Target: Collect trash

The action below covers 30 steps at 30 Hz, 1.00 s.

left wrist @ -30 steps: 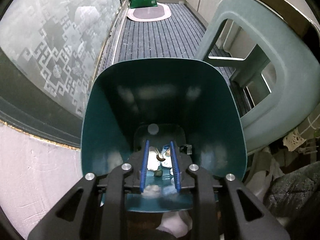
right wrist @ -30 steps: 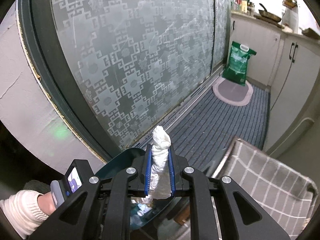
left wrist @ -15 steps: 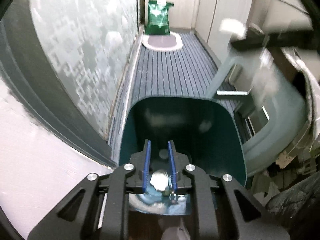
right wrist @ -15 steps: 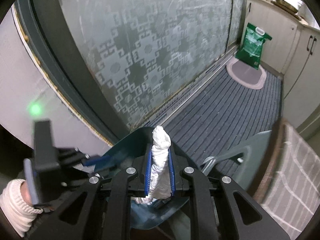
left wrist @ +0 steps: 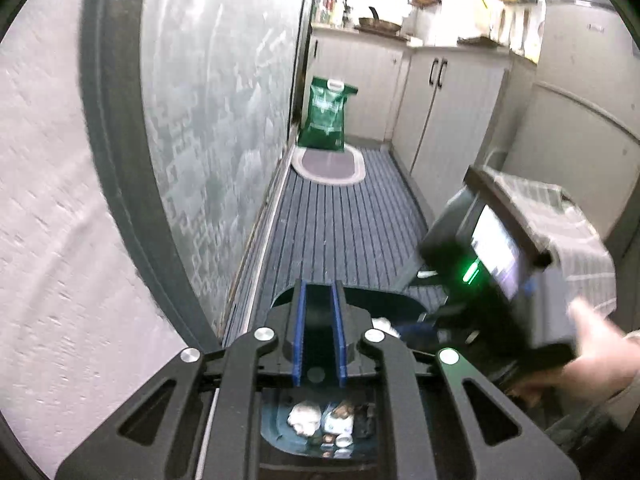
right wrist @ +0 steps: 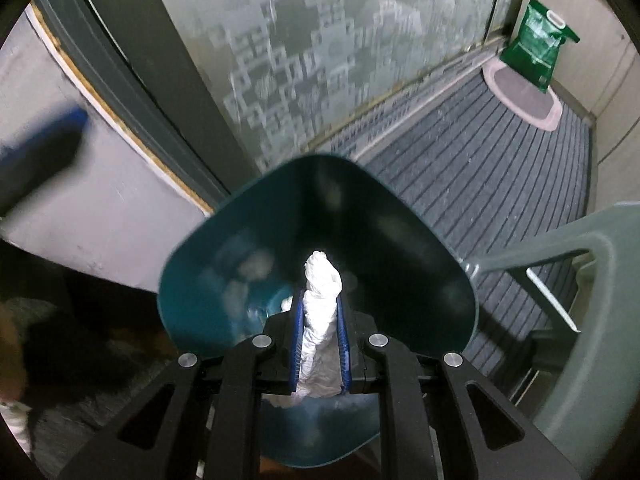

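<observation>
Tissue wad [right wrist: 320,312]: soft, light, mid-clamped by right gripper [right wrist: 319,344] | above bin [right wrist: 432,264] | left gripper [left wrist: 319,336]: closing, empty

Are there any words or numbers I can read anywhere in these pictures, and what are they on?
None can be read.
Green bag by the oval rug: pale print on its front, too blurred to read.
Lit screen on the right gripper's back: bright, nothing legible.
Fridge: a small dark mark near the top, too small to read.
White tissue in the right gripper and the teal bin: no writing shows.
</observation>
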{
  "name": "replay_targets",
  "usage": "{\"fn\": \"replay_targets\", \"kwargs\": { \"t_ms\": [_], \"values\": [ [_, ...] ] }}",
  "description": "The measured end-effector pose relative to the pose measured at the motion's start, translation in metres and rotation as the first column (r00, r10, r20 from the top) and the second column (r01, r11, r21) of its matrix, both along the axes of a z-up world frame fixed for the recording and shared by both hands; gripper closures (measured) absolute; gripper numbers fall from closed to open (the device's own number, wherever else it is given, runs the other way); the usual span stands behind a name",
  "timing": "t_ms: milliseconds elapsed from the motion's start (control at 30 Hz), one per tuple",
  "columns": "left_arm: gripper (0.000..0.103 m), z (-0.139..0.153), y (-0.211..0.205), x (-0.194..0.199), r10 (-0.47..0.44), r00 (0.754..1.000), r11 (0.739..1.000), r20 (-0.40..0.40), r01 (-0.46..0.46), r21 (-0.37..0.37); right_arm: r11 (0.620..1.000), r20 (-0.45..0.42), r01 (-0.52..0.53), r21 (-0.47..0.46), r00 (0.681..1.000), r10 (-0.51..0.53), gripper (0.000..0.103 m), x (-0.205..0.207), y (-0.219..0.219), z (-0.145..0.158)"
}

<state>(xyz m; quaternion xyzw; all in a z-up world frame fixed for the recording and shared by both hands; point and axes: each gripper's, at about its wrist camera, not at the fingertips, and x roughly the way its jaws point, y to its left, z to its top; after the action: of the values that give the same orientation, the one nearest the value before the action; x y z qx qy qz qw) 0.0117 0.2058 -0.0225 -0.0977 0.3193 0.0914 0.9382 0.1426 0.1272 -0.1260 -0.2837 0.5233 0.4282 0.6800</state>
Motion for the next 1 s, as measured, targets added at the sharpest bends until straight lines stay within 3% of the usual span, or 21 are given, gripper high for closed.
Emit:
{"fn": "replay_targets", "kwargs": {
  "t_ms": [333, 400, 500, 833, 1000],
  "values": [
    [0.089, 0.022, -0.003, -0.007, -0.005, 0.995, 0.999, 0.098, 0.008, -0.032, 0.996, -0.009, -0.039, -0.083, 0.999, 0.039, 0.087, -0.014, -0.003, -0.030],
    [0.089, 0.024, -0.002, -0.009, -0.007, 0.994, 0.999, 0.109, 0.011, -0.038, 0.996, -0.010, -0.036, -0.085, 0.999, 0.035, 0.073, -0.015, -0.004, -0.030],
    [0.089, 0.029, -0.001, -0.010, 0.001, 0.991, 0.999, 0.131, 0.004, -0.034, 0.997, 0.003, -0.035, -0.070, 0.999, 0.035, 0.072, -0.019, -0.005, -0.024],
    [0.089, 0.051, -0.013, -0.016, 0.014, 0.984, 1.000, 0.179, -0.014, -0.003, 0.994, 0.137, -0.011, 0.113, 0.991, -0.004, 0.072, -0.033, -0.025, 0.054],
    [0.083, 0.060, -0.023, -0.016, 0.005, 0.981, 1.000, 0.196, -0.007, 0.008, 0.974, 0.214, 0.007, 0.226, 0.975, -0.057, 0.072, -0.038, -0.051, 0.107]
  ]
}}
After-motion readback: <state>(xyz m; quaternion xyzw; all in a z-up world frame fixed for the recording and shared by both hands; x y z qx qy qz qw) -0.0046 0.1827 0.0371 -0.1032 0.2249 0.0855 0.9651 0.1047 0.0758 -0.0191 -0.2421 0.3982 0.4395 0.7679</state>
